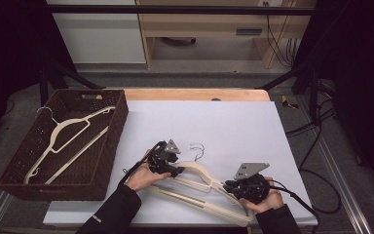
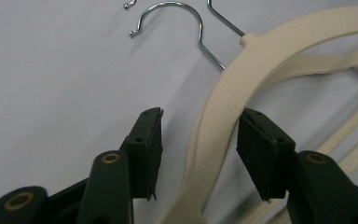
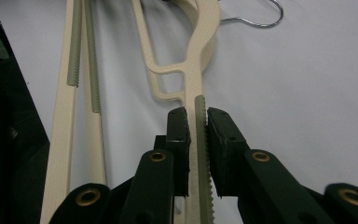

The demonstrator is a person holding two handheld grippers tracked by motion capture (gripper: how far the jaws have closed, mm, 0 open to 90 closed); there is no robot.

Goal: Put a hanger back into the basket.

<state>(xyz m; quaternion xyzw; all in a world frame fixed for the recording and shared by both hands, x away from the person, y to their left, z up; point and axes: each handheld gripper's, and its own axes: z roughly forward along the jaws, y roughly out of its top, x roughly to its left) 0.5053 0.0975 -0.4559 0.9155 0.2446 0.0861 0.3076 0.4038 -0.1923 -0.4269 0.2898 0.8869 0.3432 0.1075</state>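
Note:
Two cream plastic hangers (image 1: 202, 189) with wire hooks (image 1: 197, 148) lie stacked on the white sheet near the front edge. My left gripper (image 1: 174, 170) stands open astride the curved neck of the top hanger (image 2: 221, 102). Its right pad (image 2: 261, 149) sits close against the plastic, and the left pad (image 2: 147, 149) is a clear gap away. The chrome hook (image 2: 186, 18) lies just ahead. My right gripper (image 1: 233, 187) is shut on the top hanger's ribbed arm (image 3: 199, 107), pads (image 3: 179, 140) pressing from both sides (image 3: 196, 116). The lower bars (image 3: 70, 93) run along the left.
A dark brown wicker basket (image 1: 114, 131) stands at the table's left with one cream hanger (image 1: 68, 134) lying inside. The white sheet (image 1: 214, 122) covers the wooden table. Black cables (image 1: 302, 195) trail off at the right.

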